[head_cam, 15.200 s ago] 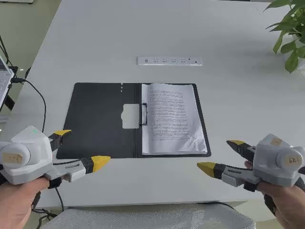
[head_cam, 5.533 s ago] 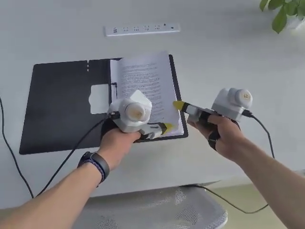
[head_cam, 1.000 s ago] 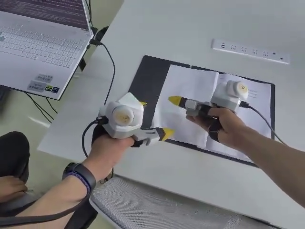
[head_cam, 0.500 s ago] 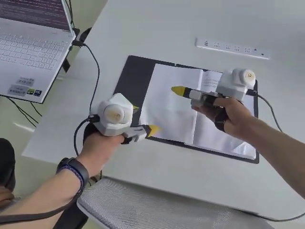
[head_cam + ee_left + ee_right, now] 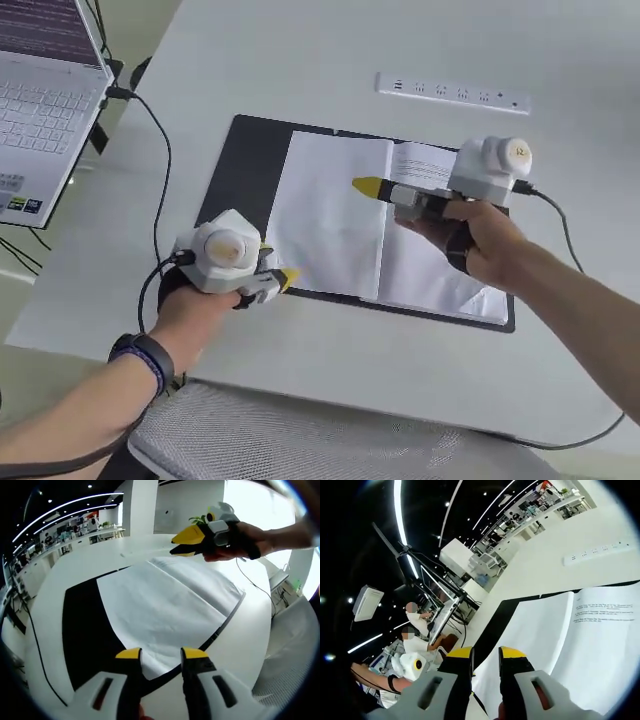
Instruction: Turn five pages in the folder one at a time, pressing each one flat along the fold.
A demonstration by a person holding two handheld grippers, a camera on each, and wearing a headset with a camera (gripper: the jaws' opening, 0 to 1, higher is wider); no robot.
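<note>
**Desk:** White table (image 5: 330, 50), with a laptop (image 5: 35, 100) at its left edge. Your left gripper (image 5: 275, 262) hovers at the near left corner of the black folder (image 5: 240, 170), jaws slightly parted and holding nothing.

**Photo:** The folder lies open mid-table, and a blank page (image 5: 325, 210) is spread across its left half. Your right gripper (image 5: 366, 187) hangs over the fold, jaws a narrow gap apart and empty. A printed sheet (image 5: 425, 160) lies right of the fold, with a power strip (image 5: 452, 93) beyond.
</note>
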